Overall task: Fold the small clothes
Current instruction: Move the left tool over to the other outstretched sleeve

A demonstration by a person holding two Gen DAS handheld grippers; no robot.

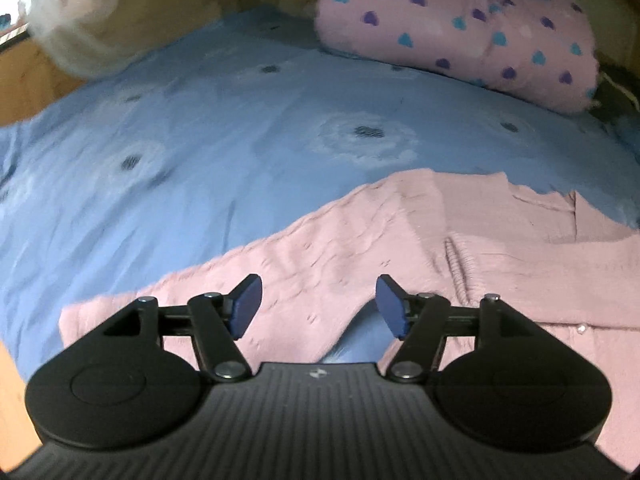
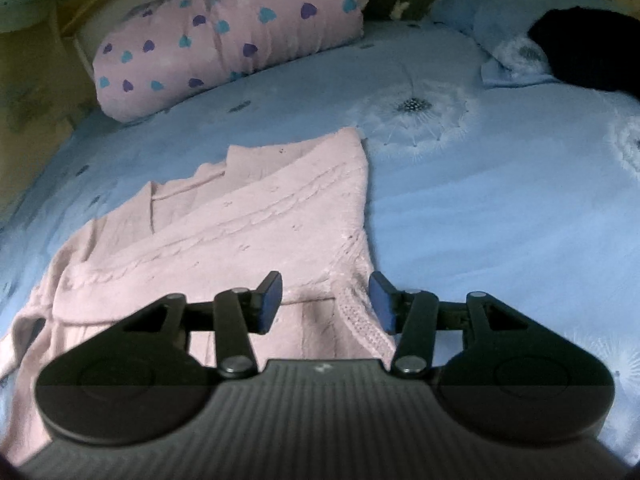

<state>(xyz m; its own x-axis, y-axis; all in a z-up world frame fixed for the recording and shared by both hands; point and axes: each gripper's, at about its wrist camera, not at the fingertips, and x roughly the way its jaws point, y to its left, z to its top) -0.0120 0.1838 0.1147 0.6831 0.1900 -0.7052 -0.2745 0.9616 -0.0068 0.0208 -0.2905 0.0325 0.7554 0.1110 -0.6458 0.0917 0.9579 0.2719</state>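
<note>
Looking along my left gripper (image 1: 318,306), I see its blue pads (image 1: 246,306) spread wide with nothing between them, hovering over the near edge of the pink sweater (image 1: 360,248). The sweater lies flat on the bed's blue sheet (image 1: 180,152), filling the view from 6 toward 3 o'clock, with a sleeve folded across the body and a ribbed cuff (image 1: 456,272) just past the right pad. A small patch of sheet shows between the pads, close to the gripper body.

From my right gripper (image 2: 326,304), also spread and holding nothing, the sweater (image 2: 248,216) sits from 7 to 11 o'clock, its cable-knit panel folded diagonally and a ribbed edge (image 2: 360,320) running down between the fingers.

The sheet (image 2: 480,200) is printed with white dandelion heads and covers nearly the whole surface. A rolled pink blanket (image 2: 224,36) with blue and purple hearts lies at the far side, at 11 o'clock here and 1 o'clock in the left view. A blue pillow (image 2: 492,20) with something dark (image 2: 584,48) on it sits at 2 o'clock. Wooden panelling (image 1: 24,80) borders the bed at 9 o'clock in the left view, with a blurred white shape (image 1: 72,20) at 10 o'clock.
</note>
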